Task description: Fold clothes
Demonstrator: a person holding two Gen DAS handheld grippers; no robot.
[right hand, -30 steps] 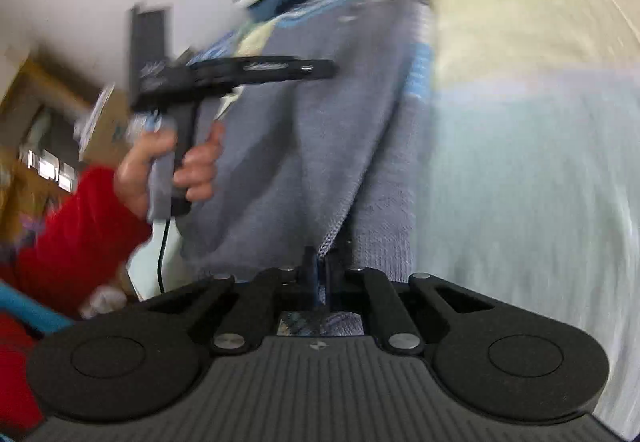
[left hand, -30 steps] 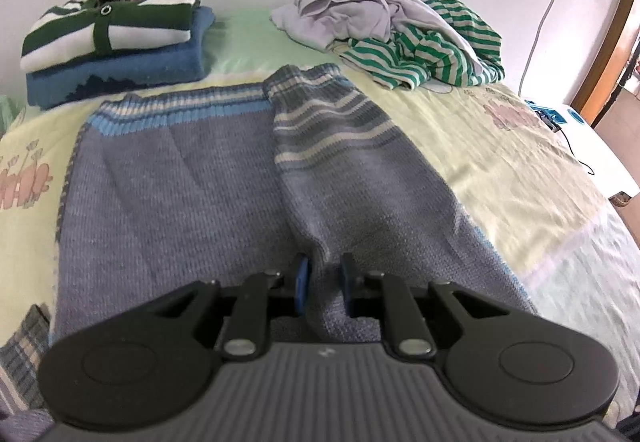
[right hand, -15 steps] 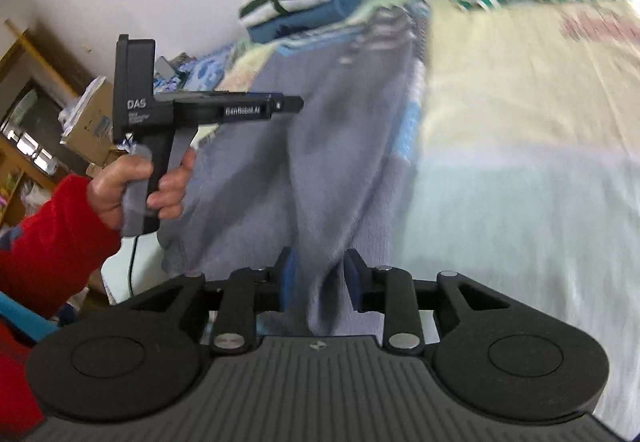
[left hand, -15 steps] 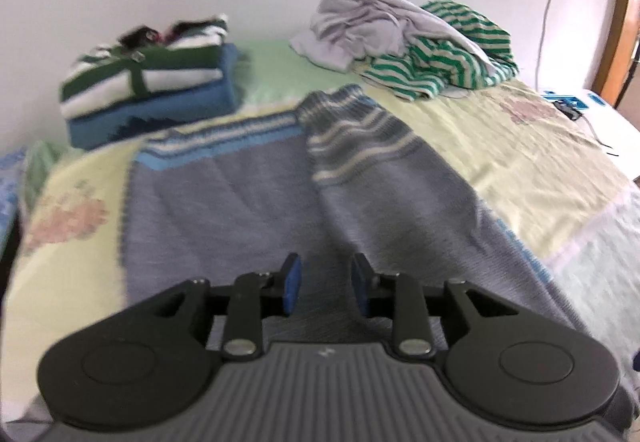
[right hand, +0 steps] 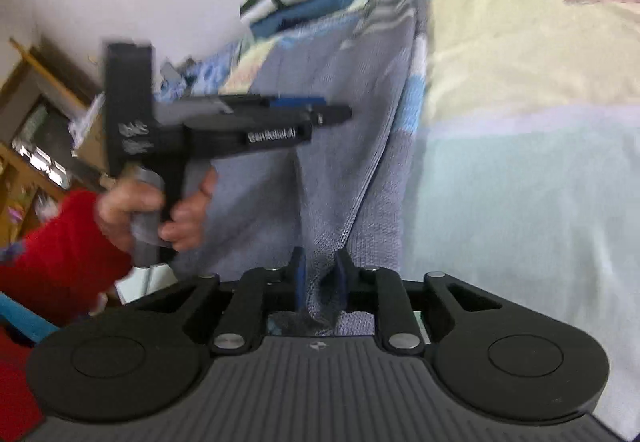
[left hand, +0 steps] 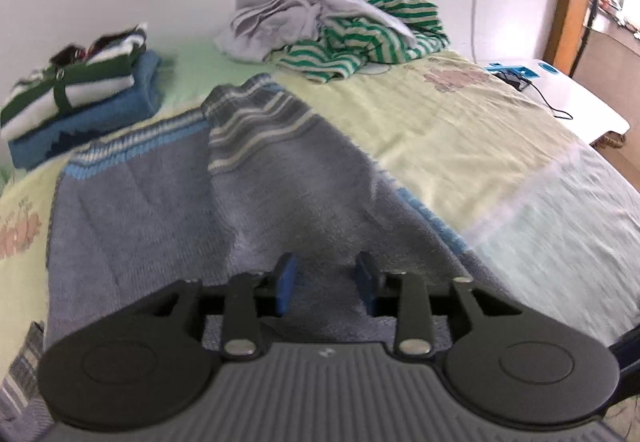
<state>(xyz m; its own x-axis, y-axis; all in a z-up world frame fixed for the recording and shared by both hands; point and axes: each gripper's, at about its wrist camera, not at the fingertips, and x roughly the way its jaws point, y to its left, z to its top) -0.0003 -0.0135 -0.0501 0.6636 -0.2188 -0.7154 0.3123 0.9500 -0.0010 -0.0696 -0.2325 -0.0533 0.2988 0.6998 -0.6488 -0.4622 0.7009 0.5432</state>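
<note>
Bed [left hand: 500, 145]: fills most of both frames; pale yellow-green cover with cartoon prints, a lighter blue-white section toward the lower right.

Grey knit sweater [left hand: 168, 201]: lies flat at centre of the left wrist frame, its striped blue-and-cream band toward the top, one striped sleeve folded over the body. In the right wrist frame its near edge rises into the bottom centre.

Unfolded heap [left hand: 340, 25]: a pale grey garment and a green-and-cream striped one, crumpled together at upper centre, well apart from the sweater.

Folded stack [left hand: 76, 97]: green-and-white striped piece on a blue one, upper left, against the wall.

White side table [left hand: 576, 97]: right edge, with a blue item and a dark cable on it.

Left gripper [left hand: 326, 284]: bottom centre; jaws opening, blue pads spread with sweater fabric seen between them, apparently not pressing it, though blur makes contact hard to judge. Seen from the side in the right wrist frame, held by a hand [right hand: 160, 209] in a red sleeve [right hand: 52, 254].

Right gripper [right hand: 320, 282]: bottom centre; jaws narrow and closing on a gathered fold of the sweater's edge, pads against the cloth.
</note>
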